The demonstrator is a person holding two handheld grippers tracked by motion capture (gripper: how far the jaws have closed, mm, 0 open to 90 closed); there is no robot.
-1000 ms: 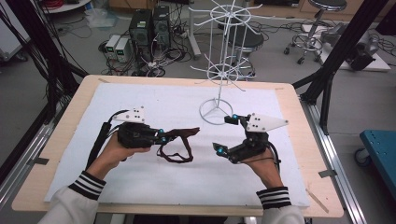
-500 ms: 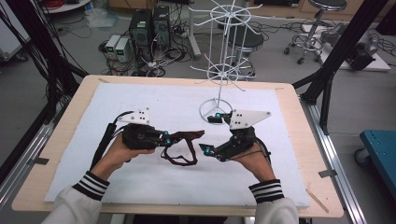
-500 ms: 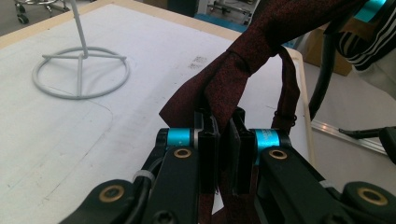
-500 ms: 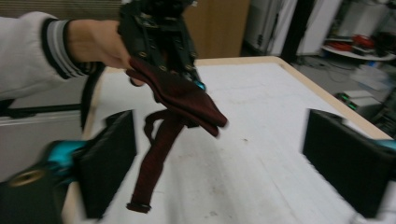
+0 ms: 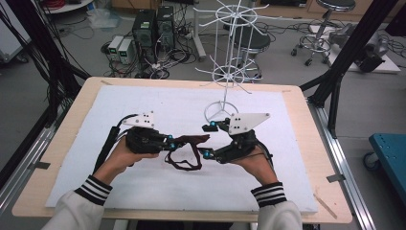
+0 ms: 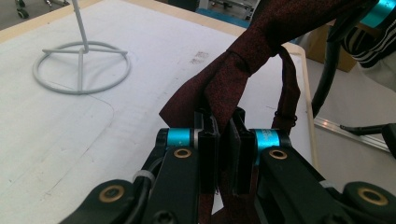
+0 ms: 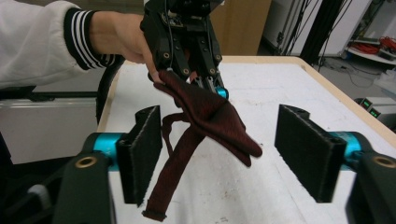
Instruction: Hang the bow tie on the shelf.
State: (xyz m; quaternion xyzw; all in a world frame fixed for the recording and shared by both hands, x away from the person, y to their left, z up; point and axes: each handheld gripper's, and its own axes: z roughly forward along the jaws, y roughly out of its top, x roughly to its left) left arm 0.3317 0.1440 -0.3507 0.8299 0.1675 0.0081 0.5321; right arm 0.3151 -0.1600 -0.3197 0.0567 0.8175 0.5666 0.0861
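High view: your left gripper point(image 5: 168, 142) pinches the dark red tie point(image 5: 187, 152) just in front of the white wire stand point(image 5: 224, 103), lifted over the white mat point(image 5: 287, 158). Your right gripper point(image 5: 207, 141) is spread wide around the tie's free tip, palm inward.

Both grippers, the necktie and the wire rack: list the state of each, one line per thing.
Left gripper: shut on the necktie, held above the table.
Right gripper: open, jaws wide apart on either side of the necktie's pointed end, not touching it.
Necktie: dark red, knotted, lifted at one end, its loop and narrow tail hanging down.
Wire rack: upright on its ring base, hooks bare.
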